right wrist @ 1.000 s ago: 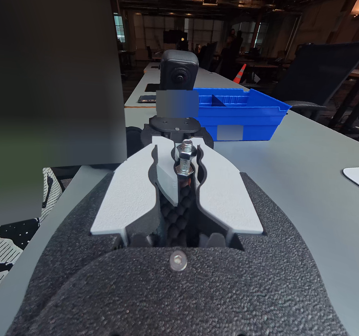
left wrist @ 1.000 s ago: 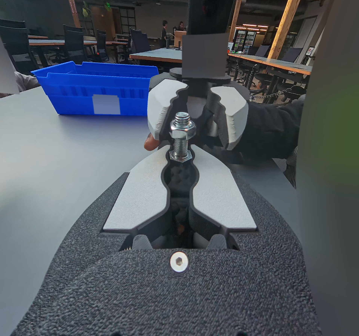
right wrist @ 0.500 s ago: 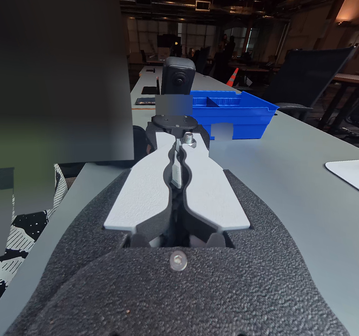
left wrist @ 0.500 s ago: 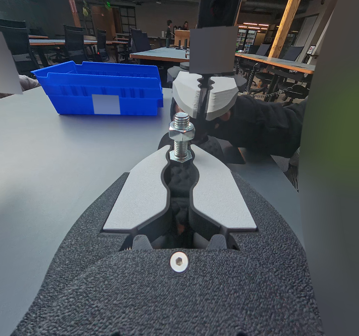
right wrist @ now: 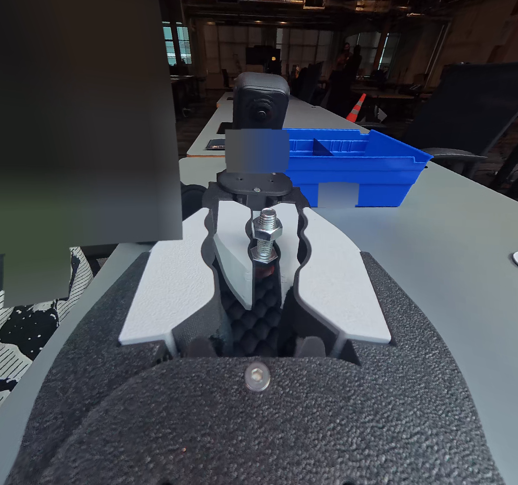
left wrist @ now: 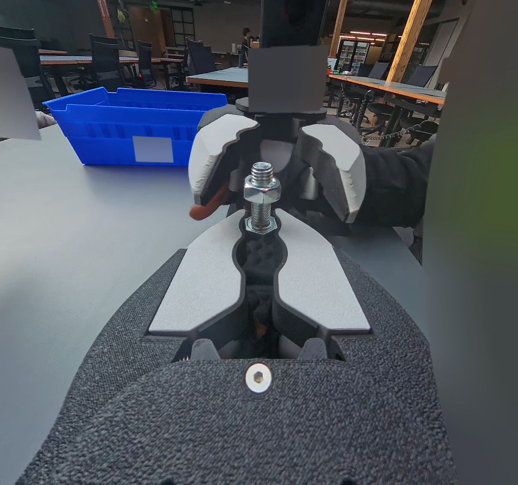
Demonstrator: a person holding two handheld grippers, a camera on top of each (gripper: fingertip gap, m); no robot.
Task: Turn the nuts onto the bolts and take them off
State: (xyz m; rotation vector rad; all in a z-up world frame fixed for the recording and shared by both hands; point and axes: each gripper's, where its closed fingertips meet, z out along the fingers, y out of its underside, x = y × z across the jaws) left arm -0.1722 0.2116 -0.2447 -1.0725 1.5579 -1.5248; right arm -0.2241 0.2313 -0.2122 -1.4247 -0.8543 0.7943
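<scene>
A silver bolt (left wrist: 260, 213) stands upright with its head clamped in my left gripper (left wrist: 260, 219), which is shut on it. A silver hex nut (left wrist: 262, 191) sits on the thread near the top, with a few turns showing above it. My right gripper (left wrist: 276, 185) faces me just behind the bolt, open, one finger on each side of the nut and not touching it. In the right wrist view my right gripper (right wrist: 256, 216) is spread wide around the left gripper's fingers (right wrist: 232, 261), the bolt (right wrist: 265, 247) and the nut (right wrist: 266, 229).
A blue plastic bin (left wrist: 134, 123) stands on the grey table (left wrist: 84, 247) at the back left; it also shows in the right wrist view (right wrist: 364, 174). A black sleeve (left wrist: 392, 185) holds the right gripper. A white flat object (right wrist: 514, 258) lies at the right edge. Spacing between my two grippers at the tips: around 6 cm.
Half a second ago my right gripper was shut and drawn back above the bolt. It has come back down and opened around the nut. The left gripper and bolt have stayed put.
</scene>
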